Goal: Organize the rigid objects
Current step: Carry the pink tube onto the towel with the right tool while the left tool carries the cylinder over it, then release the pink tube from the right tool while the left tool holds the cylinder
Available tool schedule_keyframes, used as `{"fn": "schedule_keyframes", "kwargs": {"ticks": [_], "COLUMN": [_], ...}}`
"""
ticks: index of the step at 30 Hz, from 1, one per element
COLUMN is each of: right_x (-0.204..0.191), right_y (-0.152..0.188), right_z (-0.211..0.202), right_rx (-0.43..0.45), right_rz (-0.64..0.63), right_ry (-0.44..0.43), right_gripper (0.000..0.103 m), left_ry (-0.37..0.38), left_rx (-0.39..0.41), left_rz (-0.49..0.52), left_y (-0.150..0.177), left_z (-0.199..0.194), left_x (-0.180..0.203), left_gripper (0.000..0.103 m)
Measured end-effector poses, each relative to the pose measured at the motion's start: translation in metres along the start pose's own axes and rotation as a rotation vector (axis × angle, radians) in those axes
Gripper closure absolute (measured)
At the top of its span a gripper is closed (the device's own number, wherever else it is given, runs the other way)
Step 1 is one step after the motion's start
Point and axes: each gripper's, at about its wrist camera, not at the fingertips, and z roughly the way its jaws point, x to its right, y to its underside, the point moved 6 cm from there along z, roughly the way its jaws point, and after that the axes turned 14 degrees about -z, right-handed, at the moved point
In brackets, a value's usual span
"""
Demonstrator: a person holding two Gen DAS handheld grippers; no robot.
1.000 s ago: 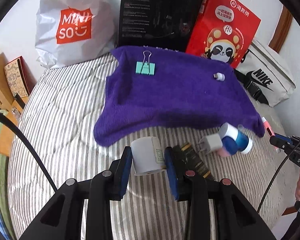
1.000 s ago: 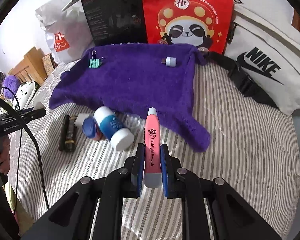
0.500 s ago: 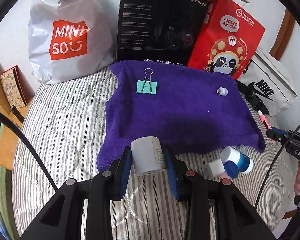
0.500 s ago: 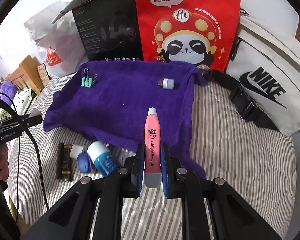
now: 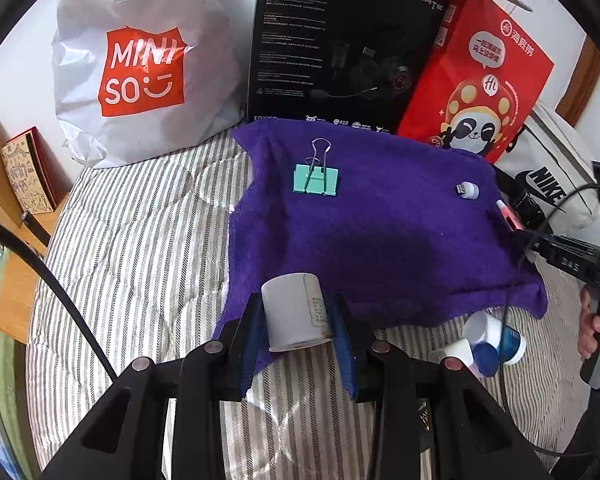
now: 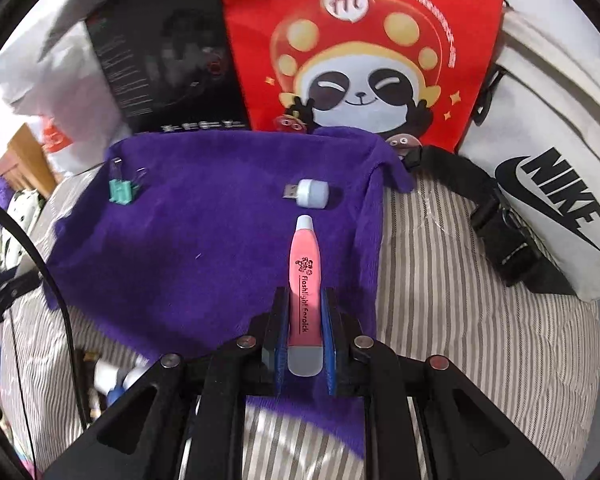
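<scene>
Over the purple towel [image 5: 380,232], both grippers have moved forward from the striped bedspread [image 5: 140,248]: the left gripper [image 5: 298,320] clamps a white cylinder [image 5: 294,312] above the near edge, the right gripper [image 6: 305,320] pinches a pink flashlight [image 6: 306,276] just short of the USB light [image 6: 310,193]. Both look ready to set down beside the green binder clip [image 5: 315,179]. Bags and boxes line the wall behind.

Open purple towel [image 5: 380,240] centre between green binder clip [image 5: 315,178] and USB light [image 6: 310,193]. Far edge walled by black box [image 5: 340,44] and red panda bag [image 6: 360,52]; Nike bag [image 6: 548,200] blocked right side.
</scene>
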Motion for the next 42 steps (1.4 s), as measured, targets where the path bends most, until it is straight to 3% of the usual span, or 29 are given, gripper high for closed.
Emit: {"fn": "schedule_keyframes", "kwargs": {"ticks": [10, 24, 31, 38, 42], "right_x": [0.008, 0.003, -0.005, -0.016, -0.024], "right_y": [-0.01, -0.013, -0.007, 0.003, 0.026], "right_z": [0.046, 0.051, 0.024, -0.021, -0.043], "right_rx": [-0.07, -0.065, -0.036, 0.029, 0.046], "right_rz": [0.023, -0.004, -0.006, -0.032, -0.031], "right_ry": [0.082, 0.075, 0.053, 0.051, 0.039], "right_gripper": [0.088, 0.085, 0.058, 0.055, 0.055], "left_ry": [0.003, 0.025, 0.062, 0.077, 0.075], "left_rx": [-0.019, -0.016, -0.01, 0.036, 0.016], "left_rz": [-0.004, 0.003, -0.032, -0.05, -0.053], "left_y": [-0.008, -0.017, -0.026, -0.034, -0.034], "left_z": [0.014, 0.016, 0.013, 0.023, 0.04], "left_x": [-0.005, 0.0, 0.002, 0.008, 0.013], "left_gripper": [0.071, 0.071, 0.071, 0.071, 0.071]}}
